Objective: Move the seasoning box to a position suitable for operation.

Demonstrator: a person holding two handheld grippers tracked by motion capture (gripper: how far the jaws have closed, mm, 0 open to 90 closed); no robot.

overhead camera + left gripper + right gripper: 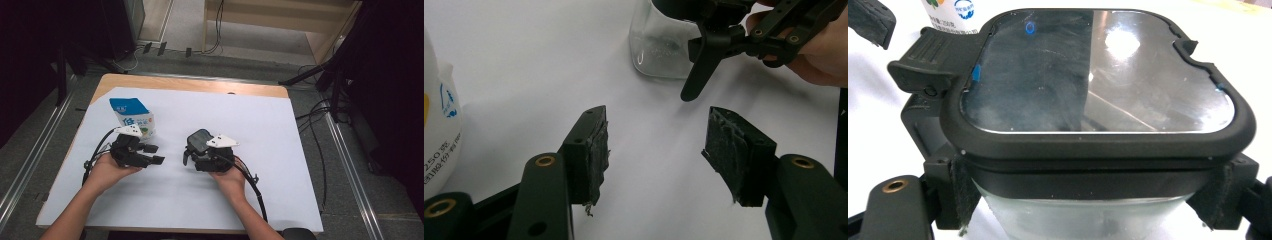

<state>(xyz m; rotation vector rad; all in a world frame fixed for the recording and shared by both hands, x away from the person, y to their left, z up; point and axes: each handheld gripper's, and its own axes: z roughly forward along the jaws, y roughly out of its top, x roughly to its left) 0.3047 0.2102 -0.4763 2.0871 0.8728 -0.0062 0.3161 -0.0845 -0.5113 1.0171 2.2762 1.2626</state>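
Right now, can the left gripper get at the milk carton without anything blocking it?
Probably yes. The left gripper is open, and the milk carton stands right beside it, nothing between them, though the jaws point away and need turning.

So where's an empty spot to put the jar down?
The white sheet is bare right of the right gripper and along the far edge behind the lidded jar. The near strip between the forearms is free too. It is crowded around the milk carton and left gripper.

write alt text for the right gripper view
The right gripper's black jaws clamp a clear square container just under its black-rimmed lid, whose latch tab sticks out at left. A milk carton stands behind on white table.
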